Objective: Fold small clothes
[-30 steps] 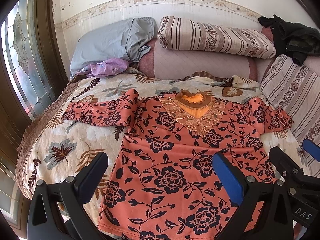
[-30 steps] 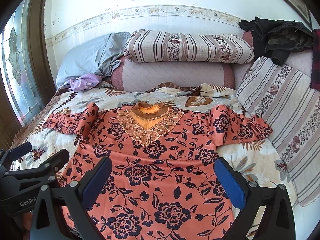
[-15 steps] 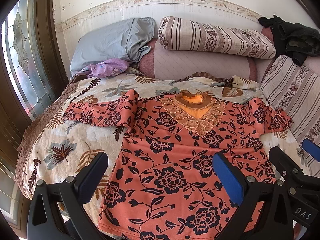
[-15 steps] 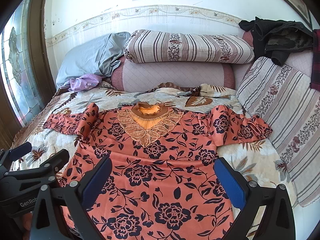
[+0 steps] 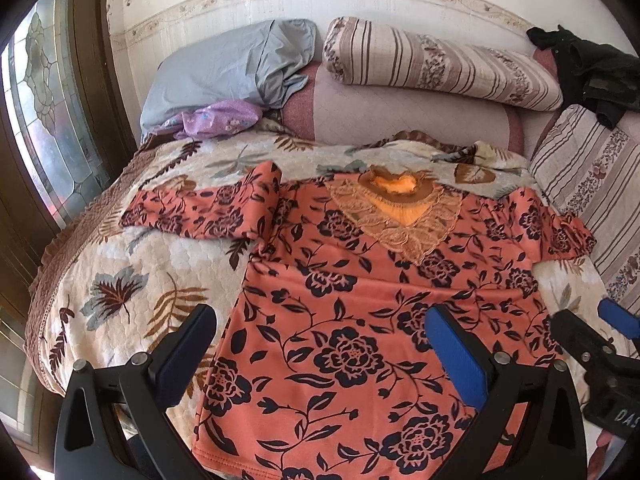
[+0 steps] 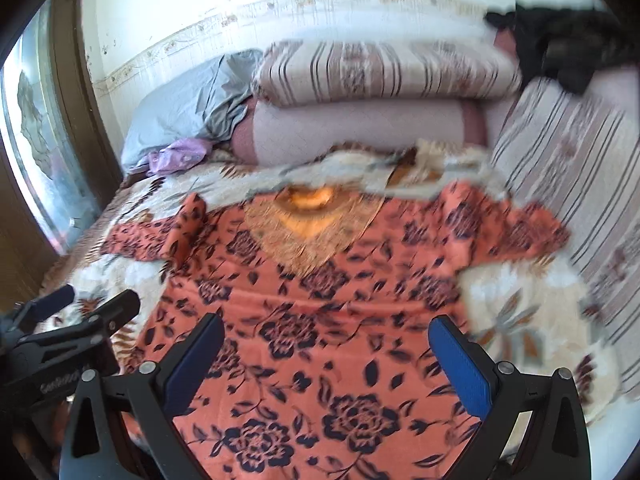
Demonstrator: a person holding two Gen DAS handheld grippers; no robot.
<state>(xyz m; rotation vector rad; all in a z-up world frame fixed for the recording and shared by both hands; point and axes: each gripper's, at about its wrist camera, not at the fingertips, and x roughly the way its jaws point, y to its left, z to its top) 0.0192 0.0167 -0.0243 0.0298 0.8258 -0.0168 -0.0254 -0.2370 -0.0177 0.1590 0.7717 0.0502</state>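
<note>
An orange top [image 5: 360, 320] with dark flowers and a lace neck lies flat, face up, on the bed; it also shows in the right wrist view [image 6: 320, 320]. Its left sleeve [image 5: 208, 216] is spread out with a fold at the shoulder, and its right sleeve [image 5: 552, 232] reaches the striped cushion. My left gripper [image 5: 320, 344] is open and empty above the hem's left part. My right gripper [image 6: 324, 352] is open and empty above the lower middle of the top; it also shows at the right edge of the left wrist view [image 5: 588, 340].
The bed has a leaf-print quilt [image 5: 132, 280]. A grey pillow [image 5: 228, 68], a purple cloth [image 5: 220, 120] and a striped bolster [image 5: 440, 64] lie at the head. A striped cushion [image 5: 588, 168] and dark clothes [image 5: 592, 72] are on the right. A window [image 5: 48, 120] is at the left.
The right wrist view has become blurred and shifted: my right gripper is moving forward over the top. The left gripper and the top have hardly moved.
</note>
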